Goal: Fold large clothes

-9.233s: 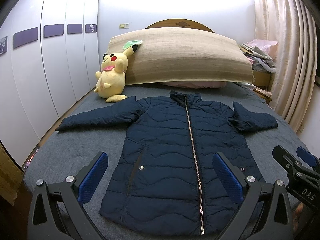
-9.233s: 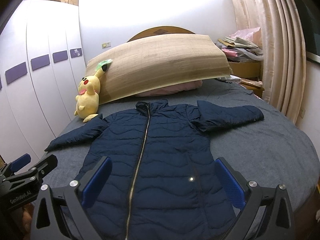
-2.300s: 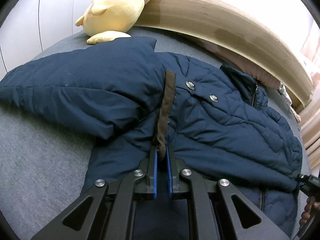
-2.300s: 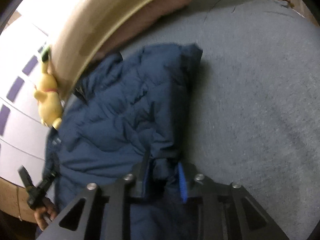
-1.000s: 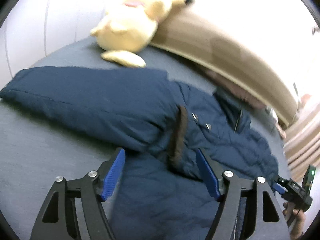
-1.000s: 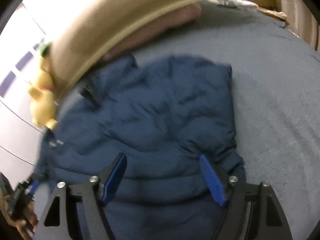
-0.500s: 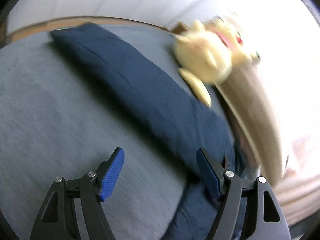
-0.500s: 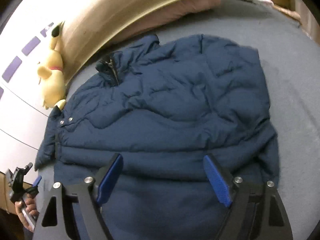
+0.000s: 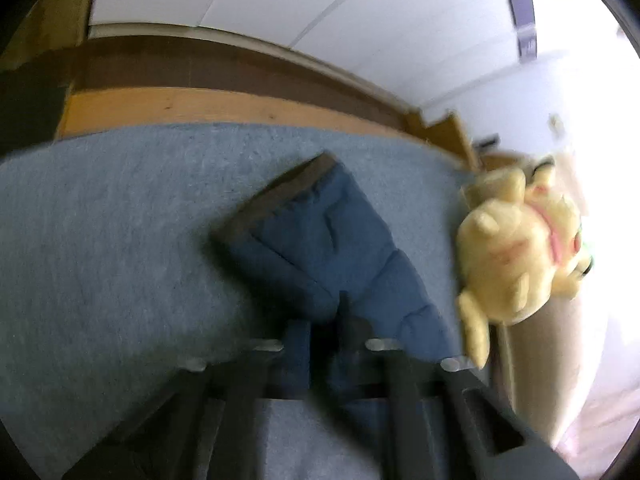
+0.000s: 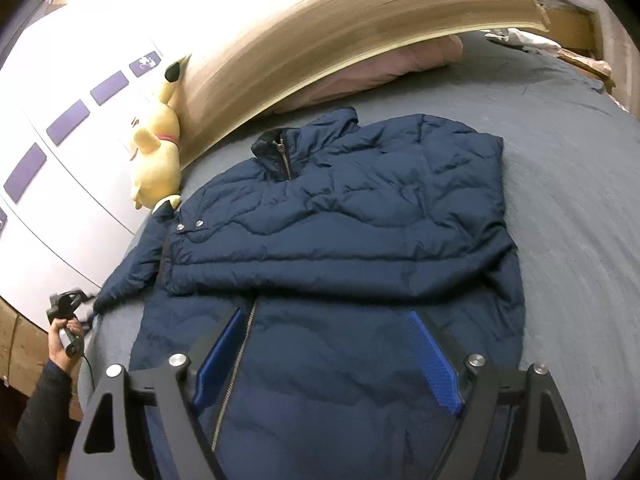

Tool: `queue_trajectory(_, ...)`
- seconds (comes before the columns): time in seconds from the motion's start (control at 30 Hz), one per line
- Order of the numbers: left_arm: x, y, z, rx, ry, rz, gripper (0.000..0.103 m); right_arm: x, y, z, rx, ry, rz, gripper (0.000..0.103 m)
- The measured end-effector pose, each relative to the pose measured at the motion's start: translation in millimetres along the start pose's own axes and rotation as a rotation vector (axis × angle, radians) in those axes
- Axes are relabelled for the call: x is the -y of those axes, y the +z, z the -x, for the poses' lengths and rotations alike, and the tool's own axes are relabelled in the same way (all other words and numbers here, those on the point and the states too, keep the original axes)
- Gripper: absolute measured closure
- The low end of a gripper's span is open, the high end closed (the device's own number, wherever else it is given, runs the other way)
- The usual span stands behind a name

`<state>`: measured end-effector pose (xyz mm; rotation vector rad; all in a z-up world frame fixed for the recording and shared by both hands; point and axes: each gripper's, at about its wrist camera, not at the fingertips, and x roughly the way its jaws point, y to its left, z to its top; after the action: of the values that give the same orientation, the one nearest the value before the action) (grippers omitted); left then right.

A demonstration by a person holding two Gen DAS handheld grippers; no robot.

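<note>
A navy quilted jacket (image 10: 340,240) lies on the grey bed (image 10: 580,200), front up, with one sleeve folded across its chest. Its other sleeve (image 9: 320,248) stretches toward the bed's left edge, brown cuff at the far end. My left gripper (image 9: 324,332) is closed on this sleeve; the view is blurred. It also shows small at the sleeve end in the right wrist view (image 10: 70,304). My right gripper (image 10: 324,356) is open and empty above the jacket's lower front, near the zipper.
A yellow plush toy (image 10: 158,164) leans against the tan headboard cushion (image 10: 360,24), close to the sleeve (image 9: 516,256). A pink pillow (image 10: 380,68) lies behind the collar. White wardrobe doors (image 9: 280,8) stand beyond the bed's wooden edge. Bare grey bed lies right of the jacket.
My left gripper has swung out to the sleeve and closed on it; half a second ago it was open. My right gripper has drawn back from the folded sleeve and stays open.
</note>
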<state>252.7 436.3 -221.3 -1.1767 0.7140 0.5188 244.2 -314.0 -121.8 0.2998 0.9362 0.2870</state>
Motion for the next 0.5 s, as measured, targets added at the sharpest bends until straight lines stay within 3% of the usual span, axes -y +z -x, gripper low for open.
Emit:
queue_trajectory(0.07, 18.1, 0.9, 9.9, 0.044, 0.025, -0.072, 0.096, 4.1, -4.5, 4.2, -0.001, -0.001, -0.007, 0.018)
queue_trajectory(0.17, 67.1, -8.5, 46.2, 0.161, 0.009, -0.261, 0.097, 12.4, -8.7, 10.9, 0.015, 0.0, -0.024, 0.018)
queue_trajectory(0.33, 177.9, -64.8, 124.6, 0.341, -0.147, -0.568, 0.097, 26.6, -12.1, 25.0, 0.048, 0.011, -0.065, 0.018)
queue_trajectory(0.43, 237.8, -115.3, 161.2, 0.385, -0.267, -0.733, 0.097, 32.9, -13.9, 38.9, 0.083, 0.023, -0.077, 0.018)
queue_trajectory(0.5, 274.4, -159.9, 174.0, 0.372, -0.342, -0.833, 0.097, 38.1, -15.2, 45.5, 0.096, 0.033, -0.094, 0.018)
